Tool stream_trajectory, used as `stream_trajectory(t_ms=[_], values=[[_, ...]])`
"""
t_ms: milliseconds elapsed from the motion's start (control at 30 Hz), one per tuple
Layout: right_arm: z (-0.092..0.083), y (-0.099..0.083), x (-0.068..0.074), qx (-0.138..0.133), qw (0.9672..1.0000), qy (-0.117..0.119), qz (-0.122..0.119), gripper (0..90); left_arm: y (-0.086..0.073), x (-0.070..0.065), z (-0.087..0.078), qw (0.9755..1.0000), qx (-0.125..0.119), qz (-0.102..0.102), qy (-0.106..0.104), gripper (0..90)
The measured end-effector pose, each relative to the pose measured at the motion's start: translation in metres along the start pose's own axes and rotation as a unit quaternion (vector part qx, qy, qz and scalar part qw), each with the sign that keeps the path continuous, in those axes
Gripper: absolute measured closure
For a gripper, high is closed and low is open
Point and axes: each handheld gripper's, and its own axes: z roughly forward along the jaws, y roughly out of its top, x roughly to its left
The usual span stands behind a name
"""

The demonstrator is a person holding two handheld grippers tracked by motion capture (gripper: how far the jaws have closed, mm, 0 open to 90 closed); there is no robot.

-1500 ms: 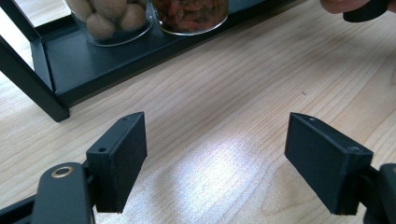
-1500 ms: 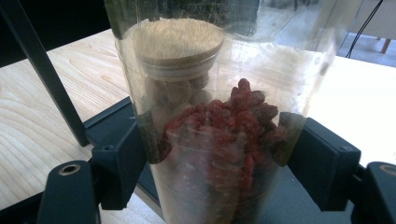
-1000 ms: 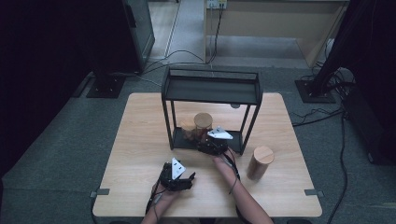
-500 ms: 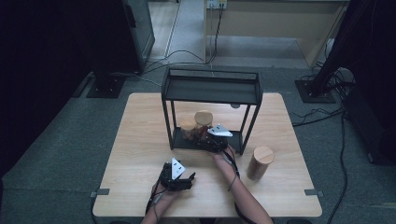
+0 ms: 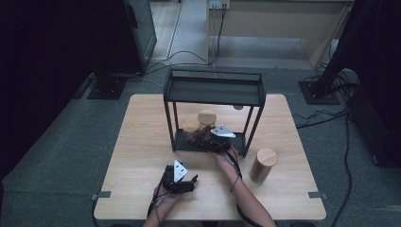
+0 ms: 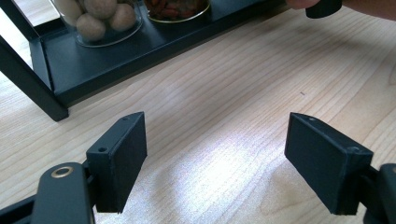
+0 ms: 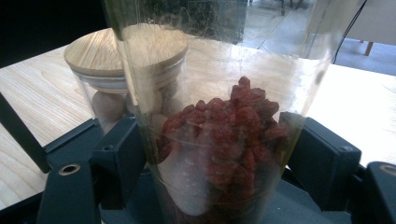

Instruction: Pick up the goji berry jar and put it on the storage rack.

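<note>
My right gripper (image 7: 224,154) is clamped on the glass jar of dried red berries (image 7: 219,126) — it stands on the bottom shelf of the black rack (image 5: 213,90), just beside the jar of pale balls (image 7: 109,77). My left gripper (image 6: 229,154) rests on the wooden table (image 6: 243,84) — jaws wide apart, holding nothing.

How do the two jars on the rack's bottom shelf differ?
The right jar holds dark red dried fruit; the left jar holds pale round balls. The right gripper is shut on the right jar; the left jar stands free. In the high view the right jar's lid stands higher than the left jar's lid. Both are clear glass with wooden lids, on the black shelf.
</note>
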Motion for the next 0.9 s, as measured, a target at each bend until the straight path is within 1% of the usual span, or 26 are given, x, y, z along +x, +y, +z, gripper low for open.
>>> stream_trajectory(t_ms=[133,300,467,567,633,667,733,900], values=[[0.0009,0.0014,0.0002,0.002,1.0000,-0.003,0.002,24.7,-0.0001,-0.0003,0.0001,1.0000,-0.001,0.001,0.000,21.0],[0.0023,0.0056,0.0024,0.010,0.9998,-0.017,0.004,24.7,-0.0001,0.0001,0.0000,1.0000,0.000,0.000,0.000,21.0],[0.0025,0.0060,0.0018,0.010,0.9998,-0.016,0.003,24.6,0.0000,0.0001,0.0000,1.0000,0.000,0.000,0.000,21.0],[0.0027,0.0070,0.0008,0.015,0.9998,-0.015,0.005,24.1,-0.0001,0.0000,0.0000,1.0000,0.000,0.000,0.000,21.0],[0.0035,0.0089,0.0007,0.027,0.9995,-0.015,0.004,22.7,0.0000,0.0000,0.0000,1.0000,0.000,0.000,0.000,21.0],[0.0036,0.0084,0.0005,0.029,0.9995,-0.016,0.003,21.9,0.0001,0.0001,0.0000,1.0000,0.000,0.000,0.000,21.0],[0.0027,0.0075,0.0005,0.029,0.9994,-0.017,0.007,21.7,0.0002,0.0001,0.0000,1.0000,0.000,0.000,0.000,21.0],[0.0002,0.0099,0.0032,0.034,0.9992,-0.022,0.004,20.4,0.0001,0.0000,0.0000,1.0000,0.000,0.000,0.000,21.0]])
